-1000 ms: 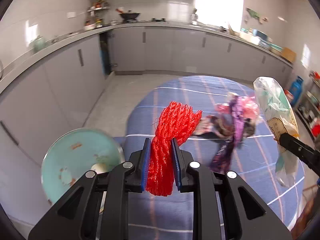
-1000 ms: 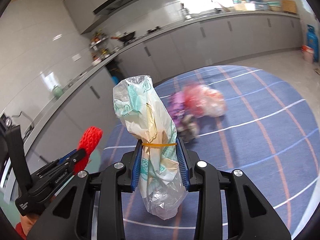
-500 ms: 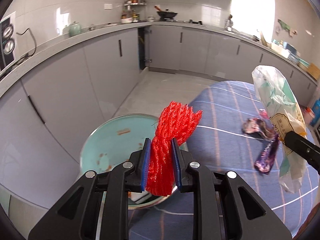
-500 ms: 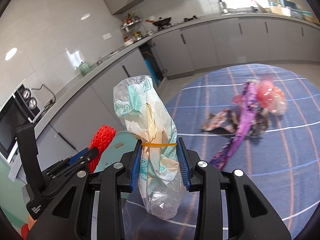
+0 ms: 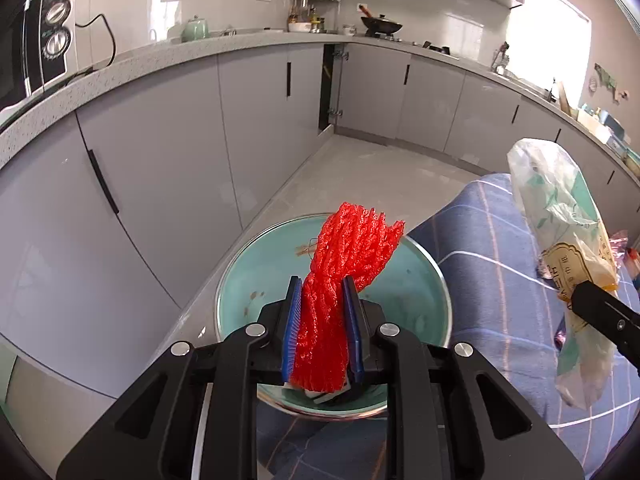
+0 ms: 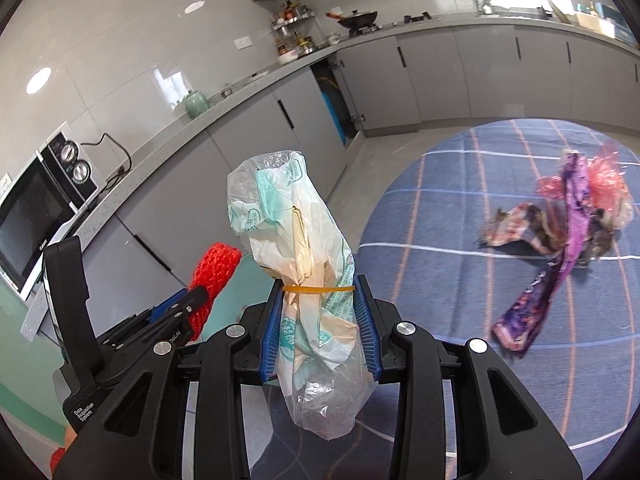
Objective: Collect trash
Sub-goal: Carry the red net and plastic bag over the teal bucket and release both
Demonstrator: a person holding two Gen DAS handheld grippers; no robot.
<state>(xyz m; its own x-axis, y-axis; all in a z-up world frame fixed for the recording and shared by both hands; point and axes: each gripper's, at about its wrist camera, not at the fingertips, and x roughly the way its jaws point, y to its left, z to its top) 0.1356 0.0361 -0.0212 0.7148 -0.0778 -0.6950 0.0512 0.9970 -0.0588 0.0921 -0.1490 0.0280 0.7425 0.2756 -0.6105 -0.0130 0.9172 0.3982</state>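
While left claw point(image 5: 322, 330) clamps ribbed red foam netting point(image 5: 344, 264), right claw point(image 6: 319, 330) pinches crinkled plastic bag point(image 6: 296, 232).

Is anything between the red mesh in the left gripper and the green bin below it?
Nothing visible. The left gripper holds the red foam mesh right over the open mouth of the green bin; the bin has no lid on, and the plastic bag in the right gripper hangs off to the side.
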